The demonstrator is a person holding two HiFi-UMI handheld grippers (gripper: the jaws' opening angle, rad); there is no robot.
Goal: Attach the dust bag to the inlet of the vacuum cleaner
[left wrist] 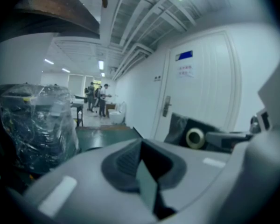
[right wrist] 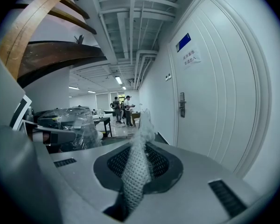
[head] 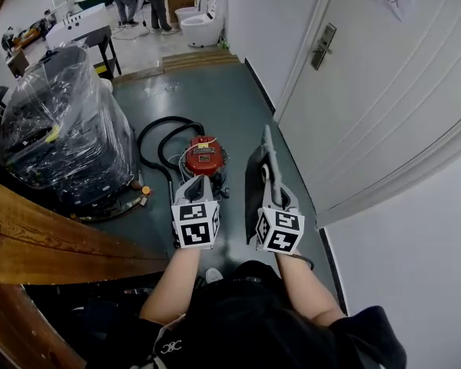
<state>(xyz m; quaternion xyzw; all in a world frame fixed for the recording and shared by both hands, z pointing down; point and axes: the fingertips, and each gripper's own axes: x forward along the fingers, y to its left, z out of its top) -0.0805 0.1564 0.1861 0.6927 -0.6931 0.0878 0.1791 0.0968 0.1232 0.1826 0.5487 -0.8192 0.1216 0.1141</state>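
The red vacuum cleaner (head: pixel 205 156) stands on the dark green floor with its black hose (head: pixel 155 138) looped to its left. My right gripper (head: pixel 276 197) is shut on the dust bag (head: pixel 256 177), a dark panel with a pale mesh edge. That white mesh (right wrist: pixel 136 168) sticks up between the right gripper (right wrist: pixel 138 162) jaws. In the left gripper view the bag's round collar hole (left wrist: pixel 195 137) faces me at the right. My left gripper (head: pixel 201 181) hangs shut just over the near side of the vacuum, and its jaws (left wrist: pixel 142 164) show nothing clearly held.
A plastic-wrapped machine (head: pixel 61 129) stands on the floor at the left. A curved wooden beam (head: pixel 46 241) crosses the lower left. A white door (head: pixel 384 75) and wall close the right side. Far down the hall are toilets (head: pixel 200 23), a table and several people.
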